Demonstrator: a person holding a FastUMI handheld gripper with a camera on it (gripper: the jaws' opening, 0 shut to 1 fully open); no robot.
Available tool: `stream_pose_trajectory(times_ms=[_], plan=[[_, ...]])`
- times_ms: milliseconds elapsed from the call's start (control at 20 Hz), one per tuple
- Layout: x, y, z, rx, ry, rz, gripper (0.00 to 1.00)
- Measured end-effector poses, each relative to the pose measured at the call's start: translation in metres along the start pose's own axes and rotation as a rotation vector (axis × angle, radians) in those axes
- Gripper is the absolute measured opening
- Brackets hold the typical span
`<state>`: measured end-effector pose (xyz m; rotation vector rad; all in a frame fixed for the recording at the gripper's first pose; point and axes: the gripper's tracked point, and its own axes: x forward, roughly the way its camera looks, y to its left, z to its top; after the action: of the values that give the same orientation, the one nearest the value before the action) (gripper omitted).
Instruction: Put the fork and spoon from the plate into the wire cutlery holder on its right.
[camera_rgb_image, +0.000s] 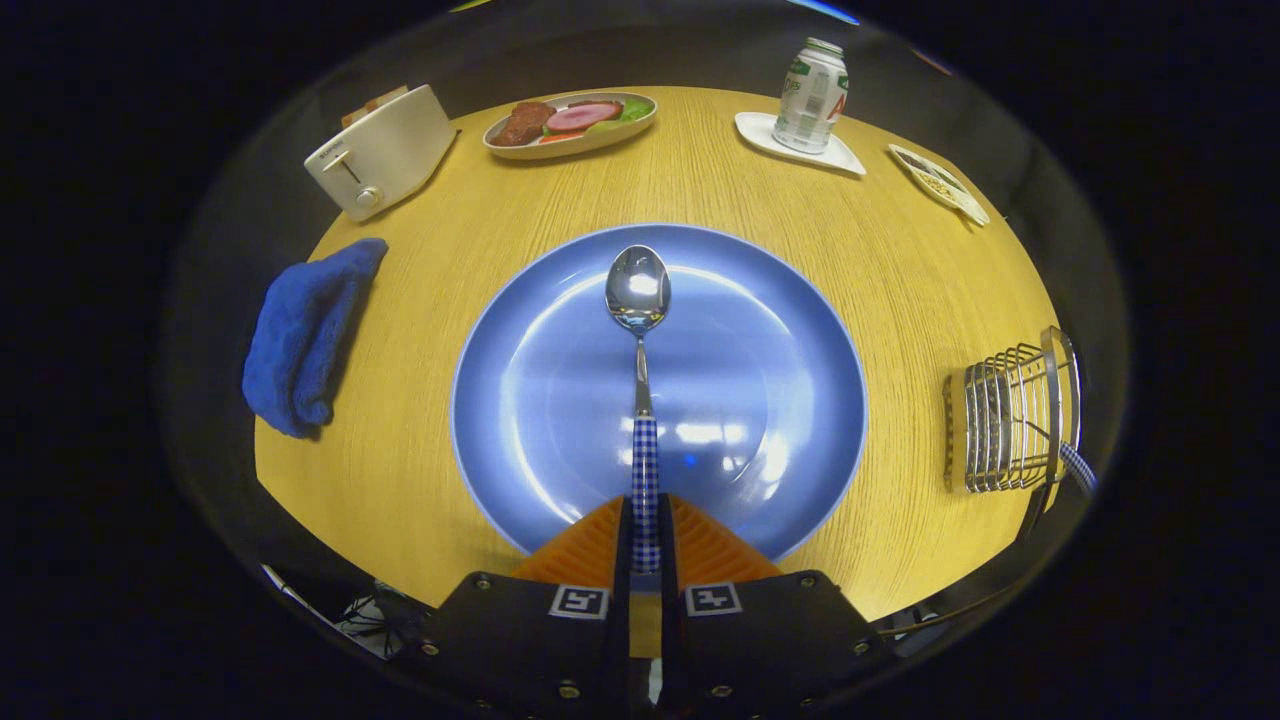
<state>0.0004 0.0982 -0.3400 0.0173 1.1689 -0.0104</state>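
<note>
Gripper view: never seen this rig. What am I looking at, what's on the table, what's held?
A person carries a handheld two-finger gripper; the fisheye camera rides on it, looking forward along its fingers. They are shut on the checked handle of a spoon, whose bowl is above a blue plate. On the round wooden table: a wire cutlery holder right of the plate with a checked handle sticking out, a blue cloth, a toaster, a food dish, and a can on a coaster.
</note>
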Motion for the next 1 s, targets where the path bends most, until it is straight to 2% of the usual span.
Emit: stream_pose_trajectory(times_ms=[400,600,750,1000], plan=[[-0.043,-0.017,-0.01,-0.098,0.05,0.056,0.14],[-0.091,-0.048,-0.015,-0.158,0.06,0.084,0.14],[-0.106,-0.077,-0.014,-0.192,0.048,0.058,0.13],[-0.116,-0.089,-0.02,-0.134,0.07,0.094,0.14]])
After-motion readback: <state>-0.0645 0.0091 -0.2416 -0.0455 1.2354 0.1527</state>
